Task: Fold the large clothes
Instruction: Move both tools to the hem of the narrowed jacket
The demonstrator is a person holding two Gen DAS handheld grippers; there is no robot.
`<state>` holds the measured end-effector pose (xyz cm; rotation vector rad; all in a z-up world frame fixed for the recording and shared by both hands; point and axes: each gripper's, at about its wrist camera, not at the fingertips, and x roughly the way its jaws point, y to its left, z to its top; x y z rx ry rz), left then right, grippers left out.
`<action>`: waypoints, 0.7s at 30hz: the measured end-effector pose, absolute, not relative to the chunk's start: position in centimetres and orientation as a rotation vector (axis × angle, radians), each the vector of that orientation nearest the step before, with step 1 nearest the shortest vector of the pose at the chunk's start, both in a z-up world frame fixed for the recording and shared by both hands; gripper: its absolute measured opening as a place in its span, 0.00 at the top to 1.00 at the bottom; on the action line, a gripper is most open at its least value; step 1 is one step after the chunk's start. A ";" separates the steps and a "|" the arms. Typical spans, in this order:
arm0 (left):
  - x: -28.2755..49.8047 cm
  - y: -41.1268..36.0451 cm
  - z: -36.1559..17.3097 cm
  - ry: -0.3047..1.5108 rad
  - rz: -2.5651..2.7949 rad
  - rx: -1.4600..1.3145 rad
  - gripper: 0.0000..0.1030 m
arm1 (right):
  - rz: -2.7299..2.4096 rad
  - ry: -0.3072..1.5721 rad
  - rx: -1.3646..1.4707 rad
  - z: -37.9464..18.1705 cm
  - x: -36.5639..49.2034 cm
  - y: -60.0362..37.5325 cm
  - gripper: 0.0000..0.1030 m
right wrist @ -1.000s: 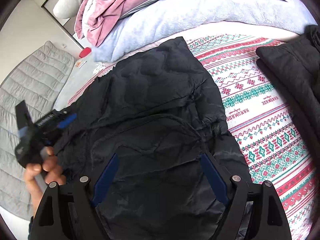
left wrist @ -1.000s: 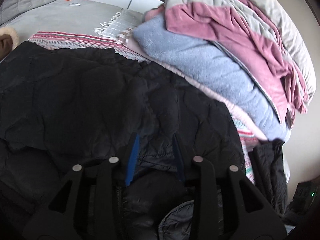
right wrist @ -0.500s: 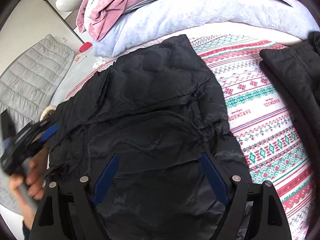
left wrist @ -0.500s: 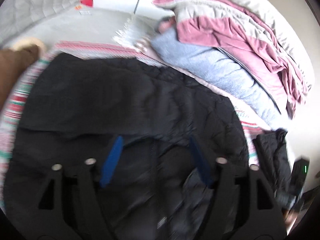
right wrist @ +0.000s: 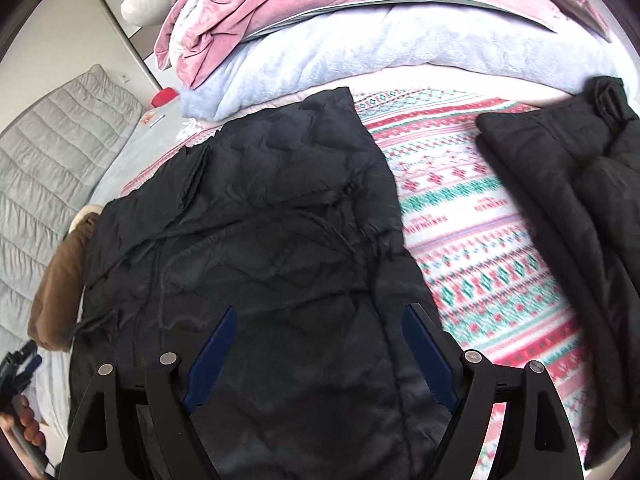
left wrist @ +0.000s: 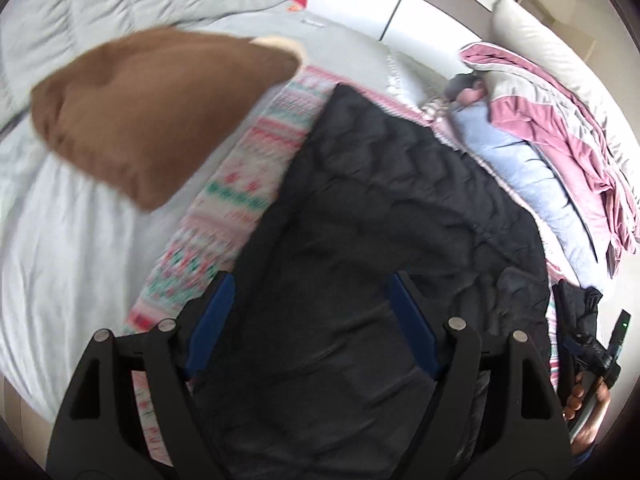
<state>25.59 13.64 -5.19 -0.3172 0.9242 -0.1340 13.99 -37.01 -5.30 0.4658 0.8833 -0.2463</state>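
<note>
A black quilted jacket (left wrist: pixel 400 200) (right wrist: pixel 260 220) lies spread on a patterned blanket (right wrist: pixel 480 240), partly folded over itself. My left gripper (left wrist: pixel 311 280) hovers over the jacket's left edge. Its jaws are opening and nothing is pinched between them. In the right wrist view the left gripper (right wrist: pixel 16 364) shows at the far left, held by a hand. My right gripper (right wrist: pixel 320 310) stands open above the jacket's near part, with its blue pads (right wrist: pixel 212 360) apart and clear of the cloth. The image in the left wrist view is blurred.
A brown garment (left wrist: pixel 152 112) (right wrist: pixel 56 280) lies left of the jacket. A second black garment (right wrist: pixel 580 200) sits folded on the right. Behind the jacket rises a pile of pink and blue bedding (right wrist: pixel 360 40). A grey quilted mattress (right wrist: pixel 48 160) and a red object (right wrist: pixel 163 96) are at the far left.
The left gripper's jaws went from narrow to wide, and it swung left across the jacket to its left edge, bringing the brown garment into view. The right gripper shifted slightly.
</note>
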 end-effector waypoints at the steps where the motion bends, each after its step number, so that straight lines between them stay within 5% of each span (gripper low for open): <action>1: 25.0 14.6 -6.1 0.946 -0.137 -0.330 0.23 | -0.248 0.884 0.465 -5.3 13.3 -37.0 0.17; 21: 19.7 18.4 -11.6 1.055 -0.155 -0.341 0.27 | -0.328 0.897 0.724 -10.9 -1.8 -38.3 0.17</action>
